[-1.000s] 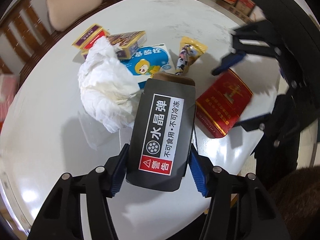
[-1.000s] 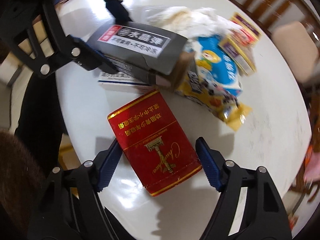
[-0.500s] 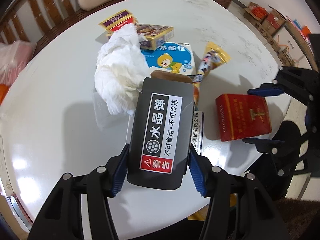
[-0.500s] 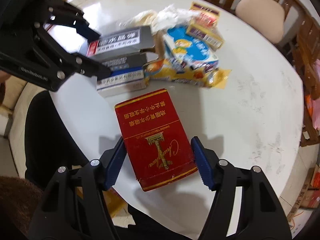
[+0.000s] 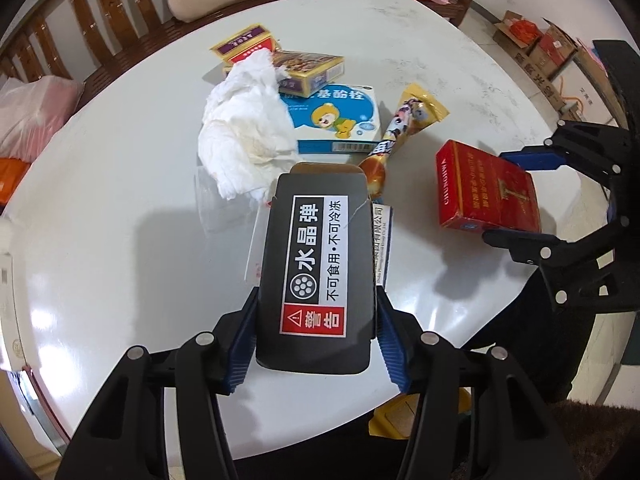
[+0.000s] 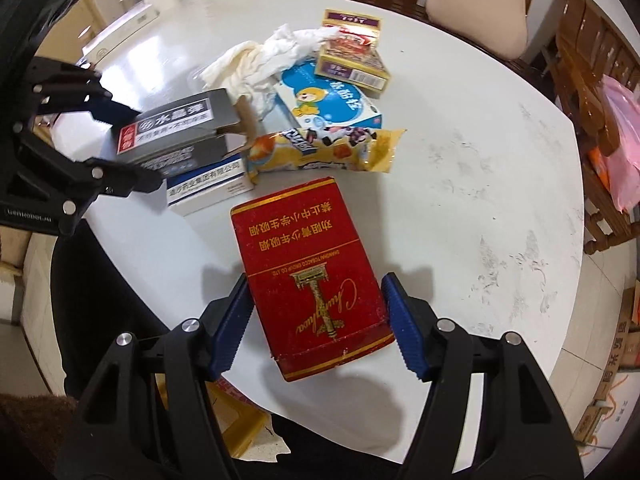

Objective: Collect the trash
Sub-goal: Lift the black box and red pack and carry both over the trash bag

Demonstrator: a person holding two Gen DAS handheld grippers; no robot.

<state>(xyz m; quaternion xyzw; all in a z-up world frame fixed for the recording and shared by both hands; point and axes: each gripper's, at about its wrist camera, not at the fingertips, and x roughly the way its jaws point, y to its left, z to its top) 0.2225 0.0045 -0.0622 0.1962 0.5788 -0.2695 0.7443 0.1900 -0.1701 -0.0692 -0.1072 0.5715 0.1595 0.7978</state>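
The round, glossy white surface carries a loose heap of rubbish near its middle, and both tools are lifting pieces off its near edge.

The left tool has its blue ribbed pads pressed on the long sides of a dark grey cardboard box with a white and red warning label, held above the surface. The box's brown end flap stands open, so anything inside could spill if the box tips further. A thin white and blue carton lies just under it and looks likely to be dragged along if the two catch.

The right tool brackets a flat red cigarette carton with gold print; the left pad touches its edge, while the right one looks to meet only the lower corner, with a sliver of gap above. That grip is my main worry: smooth printed card, held skew, could pivot or slide out over the surface edge.

Still waiting in the heap: a crumpled, soft white tissue wad, a blue and white carton with a cartoon bear, a shiny yellow snack wrapper, and two small purple and gold boxes stacked against the tissue.
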